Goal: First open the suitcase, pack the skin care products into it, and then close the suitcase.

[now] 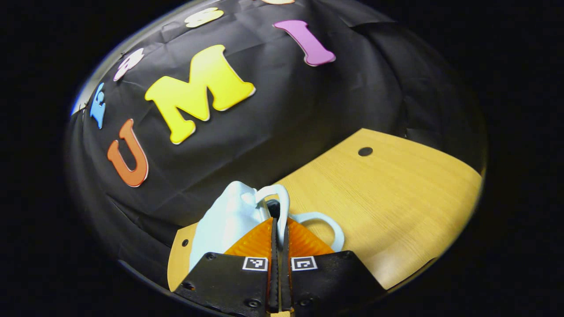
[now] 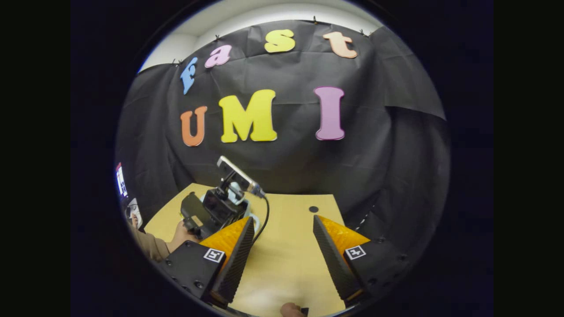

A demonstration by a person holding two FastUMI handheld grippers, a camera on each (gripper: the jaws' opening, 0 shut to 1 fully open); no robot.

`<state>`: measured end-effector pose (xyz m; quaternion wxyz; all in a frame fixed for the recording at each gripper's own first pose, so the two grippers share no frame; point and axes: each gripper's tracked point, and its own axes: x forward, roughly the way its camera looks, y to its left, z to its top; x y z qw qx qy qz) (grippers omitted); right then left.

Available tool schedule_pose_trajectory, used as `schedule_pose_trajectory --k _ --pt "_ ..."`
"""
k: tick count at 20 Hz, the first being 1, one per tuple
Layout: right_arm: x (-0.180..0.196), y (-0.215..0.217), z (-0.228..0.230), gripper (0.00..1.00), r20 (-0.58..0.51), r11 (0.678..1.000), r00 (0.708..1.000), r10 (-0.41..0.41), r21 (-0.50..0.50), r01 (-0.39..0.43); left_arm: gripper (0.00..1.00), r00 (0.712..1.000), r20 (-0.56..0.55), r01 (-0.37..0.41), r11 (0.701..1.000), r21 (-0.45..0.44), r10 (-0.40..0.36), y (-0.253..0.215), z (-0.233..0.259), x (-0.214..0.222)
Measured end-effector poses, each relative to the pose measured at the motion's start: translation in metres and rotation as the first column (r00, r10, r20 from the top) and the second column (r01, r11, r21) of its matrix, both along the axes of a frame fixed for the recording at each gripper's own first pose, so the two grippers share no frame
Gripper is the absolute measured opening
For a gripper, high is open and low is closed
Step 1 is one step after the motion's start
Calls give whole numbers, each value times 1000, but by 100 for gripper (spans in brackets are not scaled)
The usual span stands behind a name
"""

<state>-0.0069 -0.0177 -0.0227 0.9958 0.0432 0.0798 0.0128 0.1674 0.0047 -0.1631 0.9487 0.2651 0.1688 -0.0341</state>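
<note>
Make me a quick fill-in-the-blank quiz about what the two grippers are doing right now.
1. The left gripper is ____ on the white handle of the pale blue suitcase.
2. The right gripper has its jaws ____.
3. The suitcase sits on a ____ table.

Missing words: shut; open; wooden

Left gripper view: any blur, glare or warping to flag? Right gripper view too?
Left gripper view: strong fisheye bend, tilted table edge curved, mild softness, light blue suitcase bright but not blown out, its handle pinched by the left gripper. Right gripper view: sharper, level, evenly lit; right gripper open over the table, fingers crisp, dim at the rim.
</note>
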Motion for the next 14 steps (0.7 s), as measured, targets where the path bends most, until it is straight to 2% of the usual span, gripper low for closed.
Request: schedule_pose_trajectory --k 2,9,11,12,14 --pt "3 -16 -5 81 1 999 999 -39 22 39 5 1000 -29 8 1000 29 -8 -9 -16 -1" --pt "10 -38 -20 81 -35 991 994 -102 85 104 7 993 -115 27 997 70 -19 -5 -45 18" --pt "13 -40 -16 77 -32 990 993 -114 83 117 7 992 -125 45 996 75 -35 -10 -47 17" --pt "14 -40 -14 81 -34 989 992 -121 77 123 7 990 -135 58 996 72 -48 -14 -49 15" --pt "16 -41 -8 77 -32 988 990 -134 66 136 23 985 -162 76 996 50 -67 -20 -52 9"
